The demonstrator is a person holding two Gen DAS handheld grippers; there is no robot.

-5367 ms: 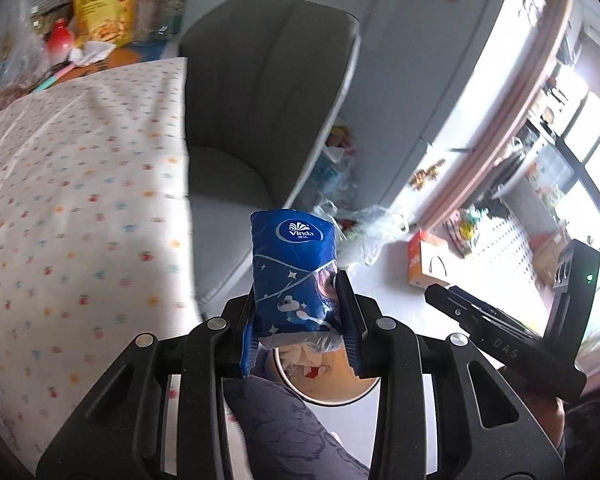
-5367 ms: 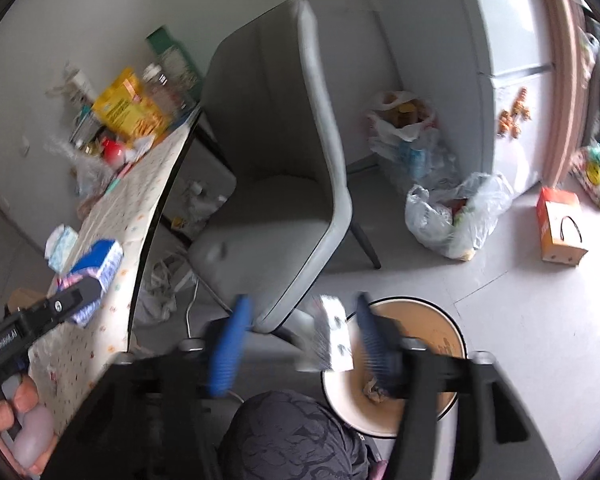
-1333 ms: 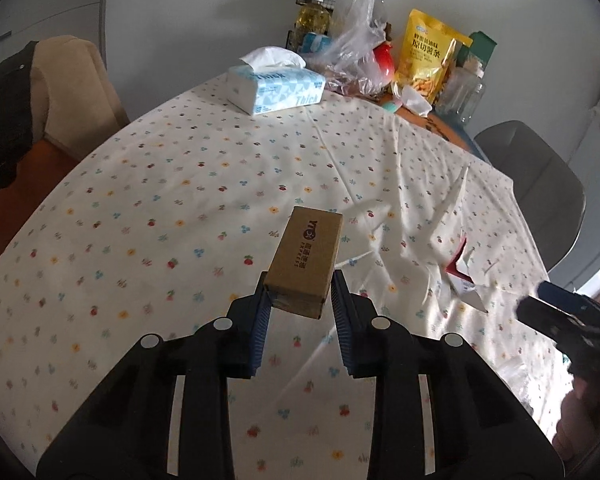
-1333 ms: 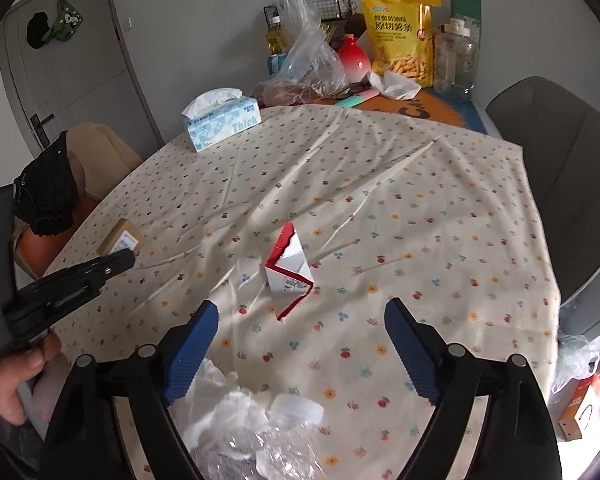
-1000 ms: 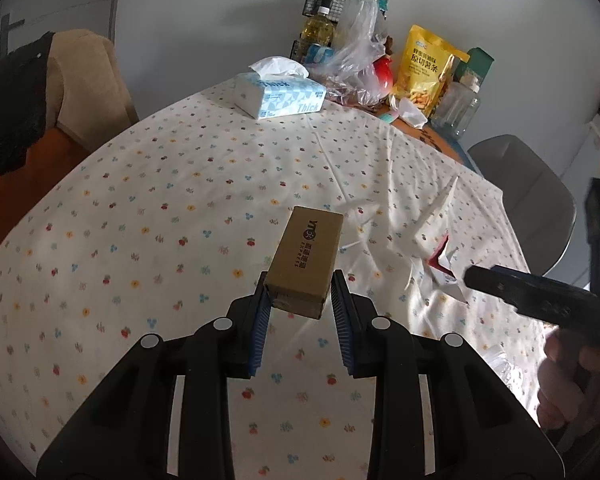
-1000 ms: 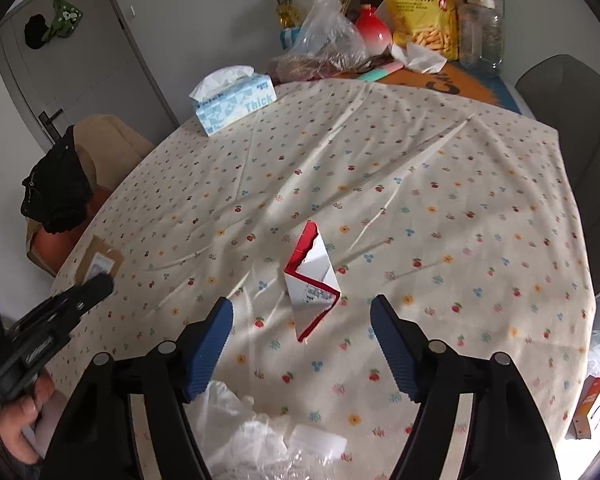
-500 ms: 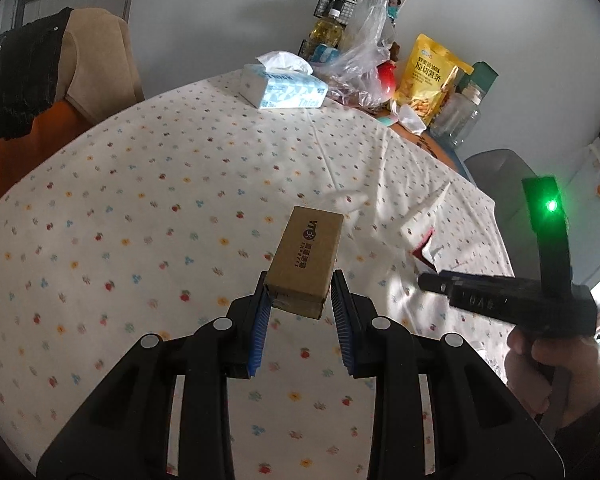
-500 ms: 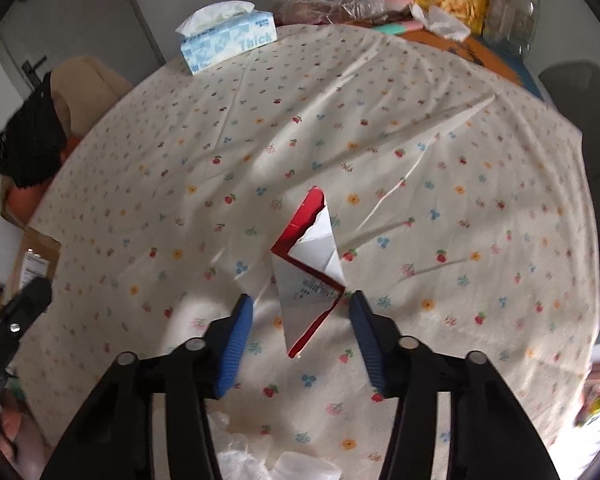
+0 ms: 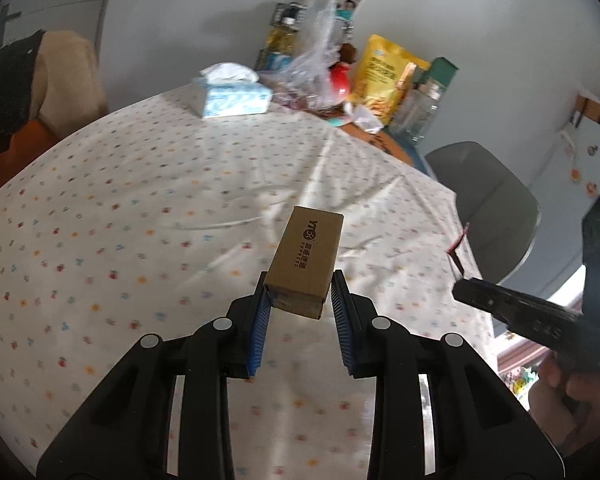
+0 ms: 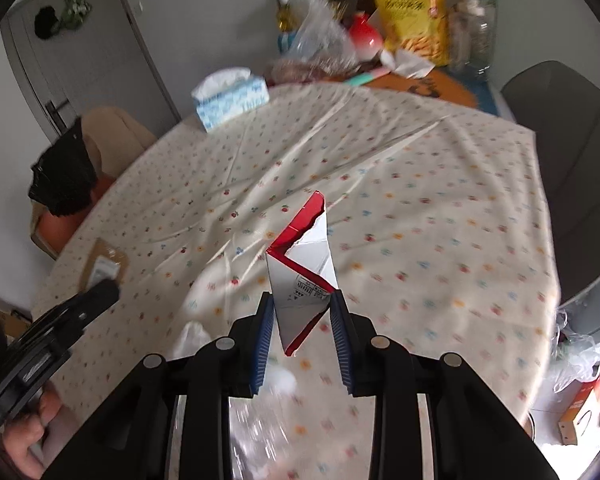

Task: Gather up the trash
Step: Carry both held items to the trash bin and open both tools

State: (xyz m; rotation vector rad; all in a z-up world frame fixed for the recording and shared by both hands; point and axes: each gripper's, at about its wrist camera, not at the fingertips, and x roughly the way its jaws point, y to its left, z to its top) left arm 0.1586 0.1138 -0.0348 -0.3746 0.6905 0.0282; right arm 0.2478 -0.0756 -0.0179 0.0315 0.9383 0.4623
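a home dining room; tablecloth-covered table (image 10: 420, 208); tissue box (image 10: 232, 98); snacks (image 10: 414, 12)

At the far edge of your dotted tablecloth (image 9: 140, 208) sits a blue tissue box (image 9: 236, 98). Beside it you'll find a yellow snack bag (image 10: 414, 16) and a red vase (image 10: 364, 40). A grey chair (image 9: 488, 200) stands right.

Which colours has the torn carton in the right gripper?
White with red edges; right wrist view shows it best.
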